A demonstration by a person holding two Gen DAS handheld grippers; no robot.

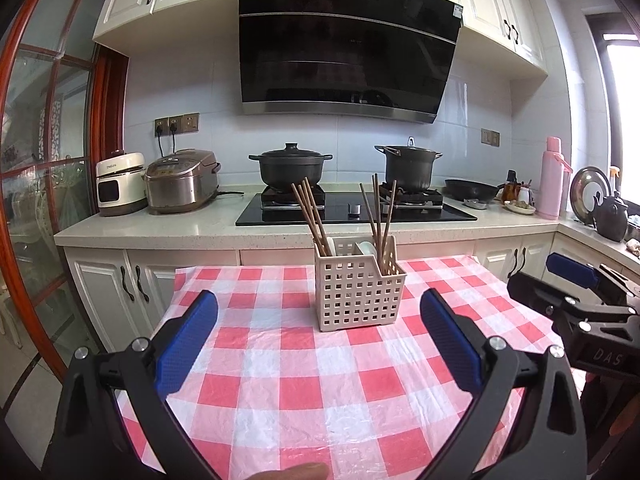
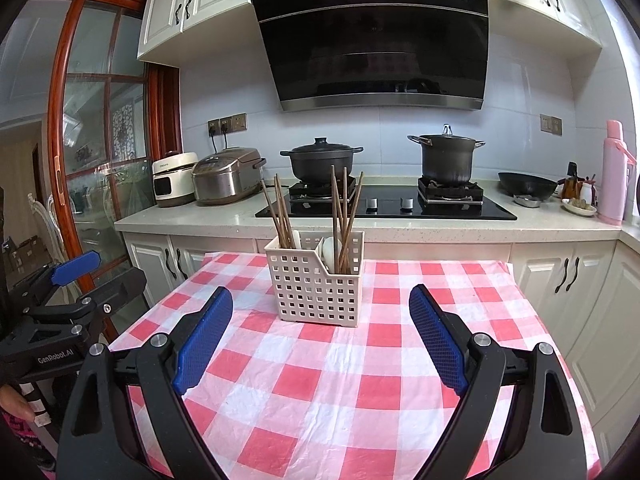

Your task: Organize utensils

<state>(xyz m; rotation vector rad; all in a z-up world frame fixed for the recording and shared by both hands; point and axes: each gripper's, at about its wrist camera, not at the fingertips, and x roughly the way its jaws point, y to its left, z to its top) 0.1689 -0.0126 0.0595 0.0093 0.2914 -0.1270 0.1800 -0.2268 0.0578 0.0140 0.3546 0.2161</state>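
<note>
Left wrist: utensil basket [image 1: 357,290] beyond open left tool [image 1: 319,340].

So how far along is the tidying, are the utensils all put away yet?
It looks nearly or fully done: the chopsticks and white spoons stand in the perforated caddy, and no loose utensil shows on the checked tablecloth. Nothing is in hand: the left gripper and right gripper are both open and empty.

Both my wrist cameras look forward, tilted slightly down, over the checkered table [image 1: 320,380]; both share the nearby utensil basket [image 2: 314,288] and the stove [image 1: 356,210].
</note>
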